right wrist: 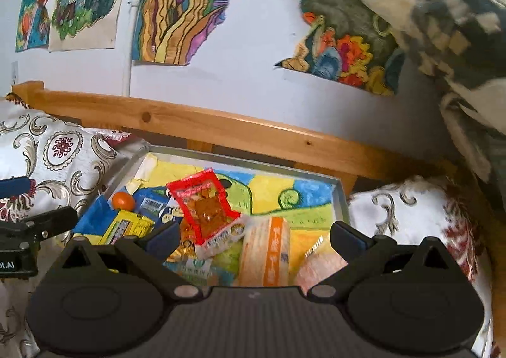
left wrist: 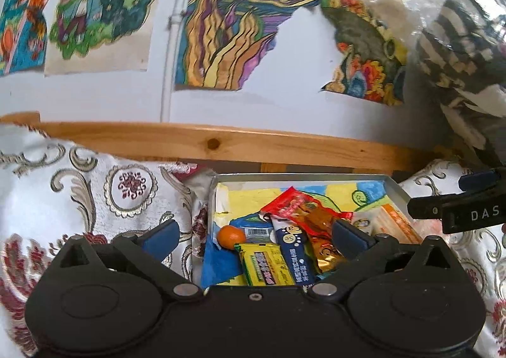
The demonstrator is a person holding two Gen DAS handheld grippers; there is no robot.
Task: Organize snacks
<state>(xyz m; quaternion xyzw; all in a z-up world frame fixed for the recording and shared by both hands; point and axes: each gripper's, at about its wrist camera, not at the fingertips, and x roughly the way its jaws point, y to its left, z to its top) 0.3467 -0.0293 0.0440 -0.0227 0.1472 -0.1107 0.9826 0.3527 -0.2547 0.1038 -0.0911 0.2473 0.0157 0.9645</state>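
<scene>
Here, from my remote station, both grippers hang over a shallow grey tray that rests on a patterned cloth before a wooden rail.

Left wrist view, left to right: my left gripper has its jaws spread wide, gripping nothing. Between its fingers, at 12 o'clock and close in, lie the snacks. A small orange fruit sits at about 11 o'clock, touching a yellow-green packet just below it. Beside that packet lies a dark blue packet, and a red packet overlaps it toward 1 o'clock. At 3 o'clock one finger of my right gripper enters the edge of the picture.

Right wrist view, left to right: my left gripper's finger shows at 9 o'clock. My right gripper also has its jaws wide apart and empty. The fruit and the yellow-green packet lie at 10 o'clock, outside the left finger. The red packet lies at 11 o'clock, between the fingers, and an orange-striped packet lies at 12 o'clock, nearest the gripper's middle. A pale pink packet lies just inside the right finger, at 2 o'clock.

Coloured drawings hang on the wall behind.
</scene>
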